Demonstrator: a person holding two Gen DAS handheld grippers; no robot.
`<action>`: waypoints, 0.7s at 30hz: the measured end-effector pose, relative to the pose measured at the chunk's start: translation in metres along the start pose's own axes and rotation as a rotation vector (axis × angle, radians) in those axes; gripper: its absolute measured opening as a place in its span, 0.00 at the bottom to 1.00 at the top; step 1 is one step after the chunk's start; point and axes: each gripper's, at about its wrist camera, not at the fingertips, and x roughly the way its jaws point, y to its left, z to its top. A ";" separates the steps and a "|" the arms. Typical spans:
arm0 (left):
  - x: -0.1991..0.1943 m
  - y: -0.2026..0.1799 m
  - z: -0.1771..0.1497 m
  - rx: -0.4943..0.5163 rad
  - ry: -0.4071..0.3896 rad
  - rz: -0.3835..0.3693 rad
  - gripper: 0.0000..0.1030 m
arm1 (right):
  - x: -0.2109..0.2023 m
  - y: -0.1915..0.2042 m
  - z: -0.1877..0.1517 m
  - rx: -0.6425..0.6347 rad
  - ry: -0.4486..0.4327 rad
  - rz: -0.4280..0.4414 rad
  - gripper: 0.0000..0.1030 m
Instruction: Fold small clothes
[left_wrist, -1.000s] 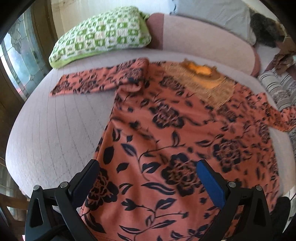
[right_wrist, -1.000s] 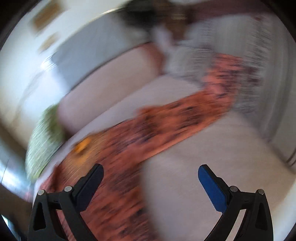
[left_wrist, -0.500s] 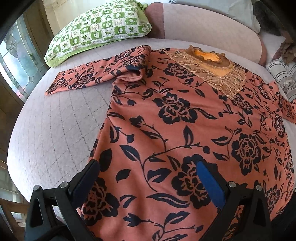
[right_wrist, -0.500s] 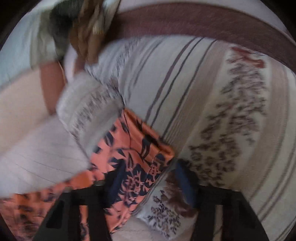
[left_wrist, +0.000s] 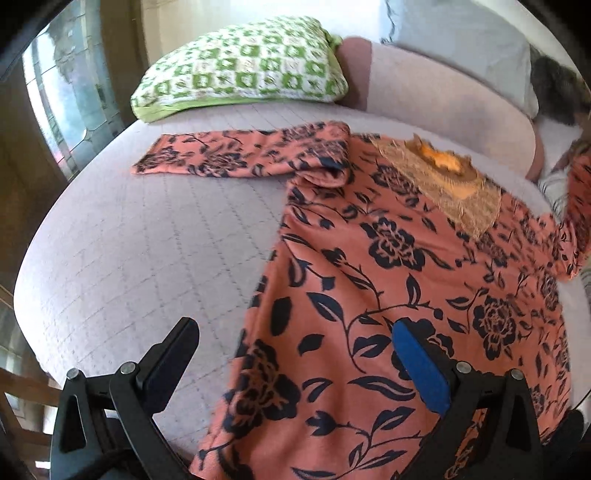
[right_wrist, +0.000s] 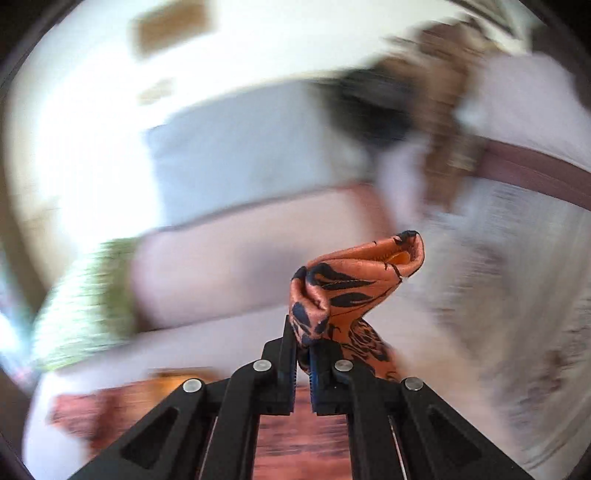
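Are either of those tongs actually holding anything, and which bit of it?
The right tongs pinch the orange floral top by its sleeve end. The left tongs are open, holding nothing.

A green-and-white checked pillow (left_wrist: 240, 66) lies at 11 o'clock in the left wrist view, resting on the quilted pale bed (left_wrist: 140, 236) and touching the pinkish bolster (left_wrist: 443, 99) that curves across 12 to 2 o'clock. A grey pillow (left_wrist: 461, 40) leans behind the bolster at 1 o'clock. A leaded window (left_wrist: 62, 96) fills 9 to 10 o'clock. Striped cloth (left_wrist: 554, 188) shows at 3 o'clock.
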 end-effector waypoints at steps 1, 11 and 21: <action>-0.006 0.006 0.000 -0.013 -0.018 -0.003 1.00 | 0.004 0.028 -0.008 0.002 0.014 0.053 0.05; -0.017 0.054 -0.003 -0.153 -0.047 -0.034 1.00 | 0.153 0.160 -0.173 -0.018 0.494 0.284 0.09; -0.004 -0.010 0.046 -0.055 -0.056 -0.198 1.00 | 0.097 0.029 -0.157 0.150 0.362 0.157 0.88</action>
